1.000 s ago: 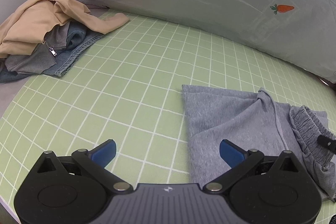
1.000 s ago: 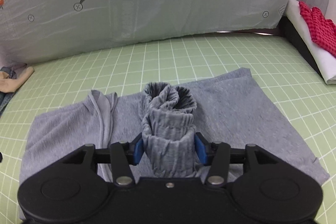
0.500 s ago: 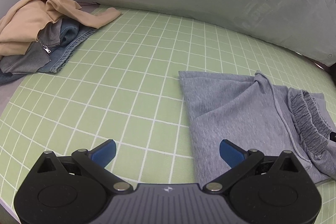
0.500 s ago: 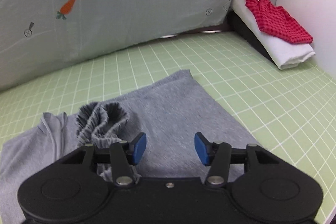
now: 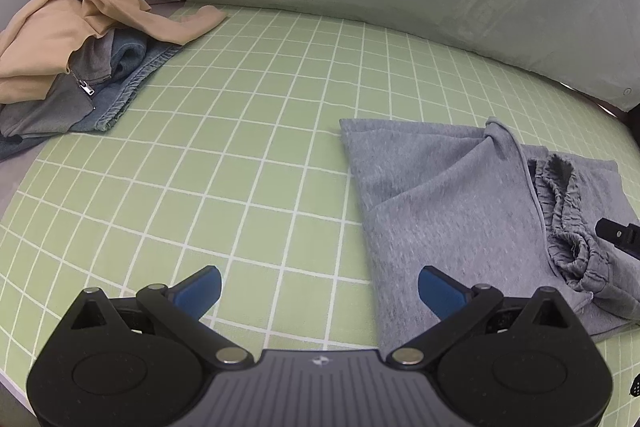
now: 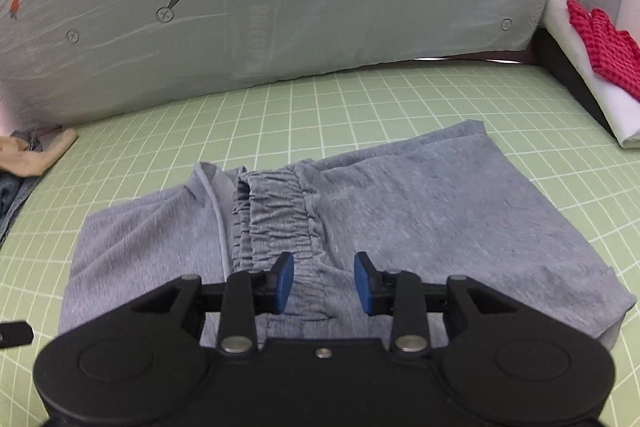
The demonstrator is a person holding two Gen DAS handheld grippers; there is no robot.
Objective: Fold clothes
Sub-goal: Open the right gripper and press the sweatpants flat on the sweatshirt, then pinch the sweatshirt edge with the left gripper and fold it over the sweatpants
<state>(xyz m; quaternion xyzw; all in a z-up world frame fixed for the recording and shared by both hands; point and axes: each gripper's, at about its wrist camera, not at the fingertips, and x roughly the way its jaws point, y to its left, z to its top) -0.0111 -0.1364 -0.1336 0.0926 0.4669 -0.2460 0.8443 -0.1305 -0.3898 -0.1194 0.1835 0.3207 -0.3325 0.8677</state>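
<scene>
Grey sweatpants [image 6: 432, 195] lie folded on the green grid mat [image 6: 360, 95], their gathered waistband [image 6: 276, 211] on top near the middle. My right gripper [image 6: 324, 267] hovers just over the near end of the waistband. Its jaws are closing, the cloth lies under the gap, and the pads are not pressing on it. In the left wrist view the sweatpants [image 5: 452, 195] sit at the right, and my left gripper [image 5: 318, 279] stands wide open over the mat at their near left corner, holding nothing. A tip of the right gripper [image 5: 618, 235] shows beside the waistband [image 5: 560, 203].
A loose pile of tan, grey and denim clothes [image 5: 72, 47] lies at the mat's far left. A pale sheet printed with carrots [image 6: 280, 7] backs the mat. At the far right sits a folded white stack with a red checked cloth [image 6: 600, 39] on top.
The right gripper let go of the bunched waistband it held upright, swung right and came back; the waistband now lies flatter and the jaws are narrower. The left gripper barely moved.
</scene>
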